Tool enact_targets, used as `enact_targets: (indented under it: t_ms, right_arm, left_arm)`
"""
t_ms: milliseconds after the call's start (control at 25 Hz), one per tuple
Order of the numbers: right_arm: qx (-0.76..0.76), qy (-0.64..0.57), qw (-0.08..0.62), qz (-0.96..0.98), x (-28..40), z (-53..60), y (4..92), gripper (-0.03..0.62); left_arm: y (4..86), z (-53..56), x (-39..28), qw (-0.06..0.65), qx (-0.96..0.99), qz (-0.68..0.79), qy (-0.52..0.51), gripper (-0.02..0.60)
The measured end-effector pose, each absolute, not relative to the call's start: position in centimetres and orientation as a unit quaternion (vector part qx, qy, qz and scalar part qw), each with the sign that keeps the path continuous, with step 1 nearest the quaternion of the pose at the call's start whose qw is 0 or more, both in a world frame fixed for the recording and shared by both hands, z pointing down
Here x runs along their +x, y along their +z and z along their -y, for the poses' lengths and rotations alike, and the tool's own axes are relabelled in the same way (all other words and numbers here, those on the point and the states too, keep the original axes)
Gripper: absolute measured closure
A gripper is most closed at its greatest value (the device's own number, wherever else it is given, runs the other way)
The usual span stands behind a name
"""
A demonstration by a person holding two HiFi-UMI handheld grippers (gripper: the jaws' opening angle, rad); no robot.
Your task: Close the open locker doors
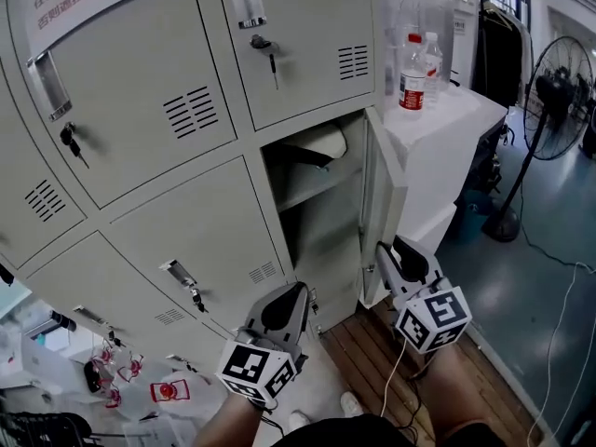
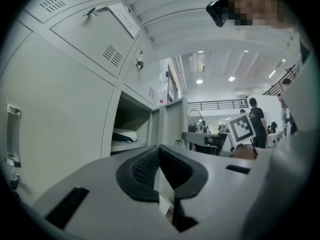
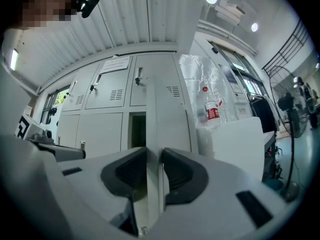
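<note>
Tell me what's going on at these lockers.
A person holds tongs in each hand in front of grey lockers. One door stands open. The right tongs have its edge between their jaws and look closed on it. The left tongs are shut and empty.

The open door (image 1: 384, 208) is a pale grey metal panel at the right end of the locker bank (image 1: 244, 145), in the row below the top one. It hangs upright on hinges at its compartment's right side, swung out about square to the bank's front. Its compartment (image 1: 321, 240) stands exposed, with a shelf across it. The neighbouring doors (image 1: 200, 236) in the bank are shut, with vents, handles and keys in their locks.
</note>
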State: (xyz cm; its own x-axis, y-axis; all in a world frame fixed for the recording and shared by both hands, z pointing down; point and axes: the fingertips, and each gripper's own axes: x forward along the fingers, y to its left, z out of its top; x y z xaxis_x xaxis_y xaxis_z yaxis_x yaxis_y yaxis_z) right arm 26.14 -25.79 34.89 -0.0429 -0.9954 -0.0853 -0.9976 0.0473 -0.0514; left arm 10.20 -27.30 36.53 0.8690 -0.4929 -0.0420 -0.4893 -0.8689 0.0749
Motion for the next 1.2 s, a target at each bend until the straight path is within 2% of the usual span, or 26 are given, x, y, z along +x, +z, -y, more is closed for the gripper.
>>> enact_targets:
  t_ms: [600,1200]
  right_arm:
    - [-0.638,-0.003,0.061,-0.767,19.3,31.2,34.5,0.488]
    - [-0.573,0.003,0.053,-0.818,15.2,36.9,34.0,0.477]
  left_arm:
    - [36.0,29.4,3.5,0.029,0.945,0.325,-0.035,0.578]
    - [36.0,32.2,0.7,0.022,0.925,0.379,-0.033,0.578]
